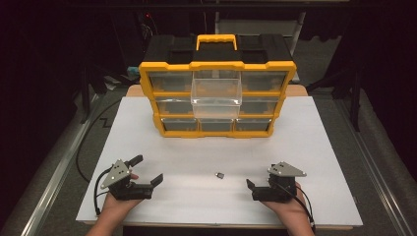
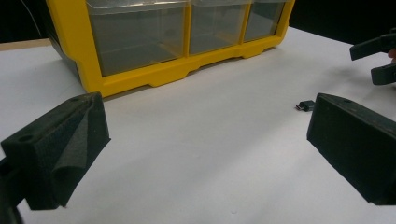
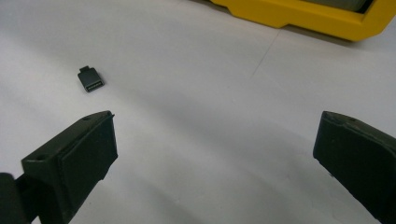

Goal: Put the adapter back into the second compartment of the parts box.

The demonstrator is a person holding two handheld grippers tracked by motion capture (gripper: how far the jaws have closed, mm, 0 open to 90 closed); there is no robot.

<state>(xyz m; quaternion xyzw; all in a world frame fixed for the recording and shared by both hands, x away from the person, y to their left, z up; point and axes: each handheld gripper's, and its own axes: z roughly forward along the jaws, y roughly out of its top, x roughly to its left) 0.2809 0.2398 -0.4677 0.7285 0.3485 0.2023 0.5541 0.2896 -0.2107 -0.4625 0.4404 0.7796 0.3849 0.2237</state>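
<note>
A small dark adapter-like part [image 1: 220,175] lies on the white tabletop [image 1: 206,147] between my two grippers. My left gripper [image 1: 146,169] rests near the front left, held in a hand, jaws wide open and empty. In the left gripper view [image 2: 205,135] the part [image 2: 306,105] sits just beyond the right-hand jaw. My right gripper [image 1: 259,178] rests at the front right, also open and empty. The right gripper view [image 3: 215,154] has the part [image 3: 90,79] lying ahead of the left-hand jaw, untouched.
A yellow and black drawer organizer [image 1: 217,93] stands at the back of the table, its clear top-middle drawer [image 1: 216,93] pulled out. Its lower drawers [image 2: 140,37] and base [image 3: 303,14] face the grippers. The right gripper [image 2: 378,56] appears in the left gripper view. Dark floor surrounds the table.
</note>
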